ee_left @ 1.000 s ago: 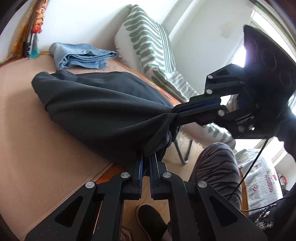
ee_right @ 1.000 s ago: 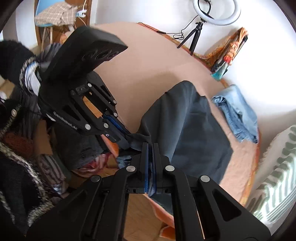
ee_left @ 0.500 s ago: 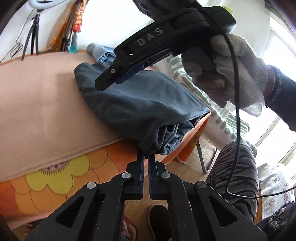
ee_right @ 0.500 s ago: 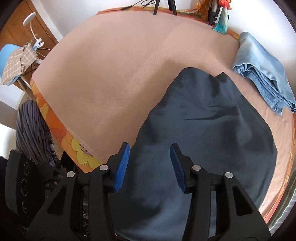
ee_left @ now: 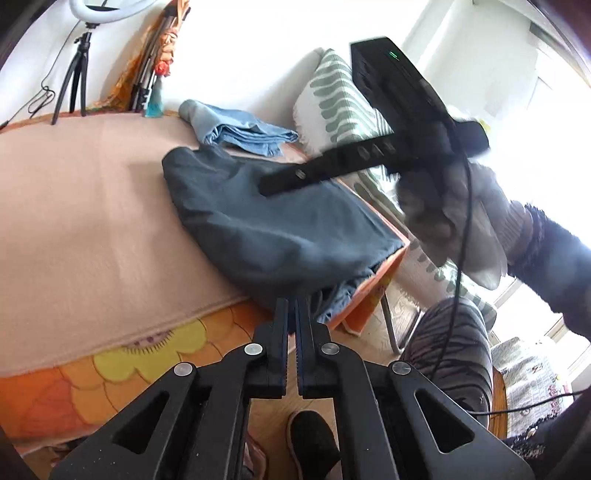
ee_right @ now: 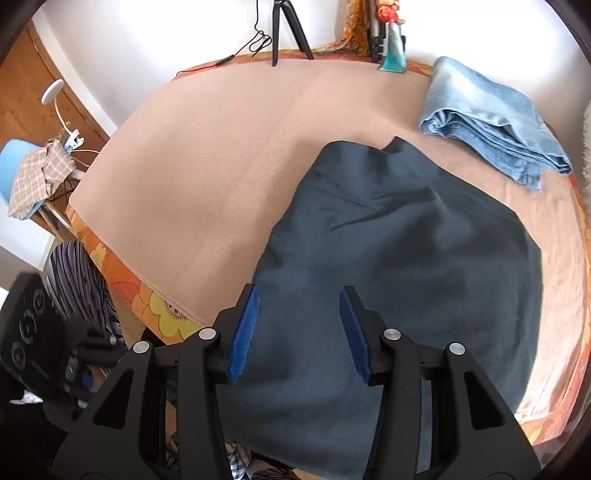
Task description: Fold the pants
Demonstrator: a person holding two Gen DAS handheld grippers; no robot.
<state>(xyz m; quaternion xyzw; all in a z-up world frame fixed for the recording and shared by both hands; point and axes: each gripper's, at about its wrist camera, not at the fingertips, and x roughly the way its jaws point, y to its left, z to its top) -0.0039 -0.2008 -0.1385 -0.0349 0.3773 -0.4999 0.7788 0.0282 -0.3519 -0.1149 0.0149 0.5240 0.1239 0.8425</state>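
The dark grey pants [ee_left: 280,221] lie folded on the peach-covered bed [ee_left: 81,206], with their near end hanging over the bed's front edge. My left gripper [ee_left: 291,306] is shut on that hanging near edge of the pants. My right gripper [ee_right: 299,295] is open and empty, hovering above the pants [ee_right: 399,258]; in the left wrist view it [ee_left: 266,190] shows as a black tool in a gloved hand over the pants' middle.
Folded light blue jeans [ee_right: 495,122] lie at the bed's far right corner. A tripod [ee_right: 288,33] and a doll [ee_right: 393,40] stand at the far edge. A striped chair [ee_left: 347,122] stands right of the bed. The bed's flowered edge [ee_left: 147,354] is near me.
My right gripper let go of the pants, opened and rose above them. My left gripper kept its hold and pulled back lower, past the bed's edge.
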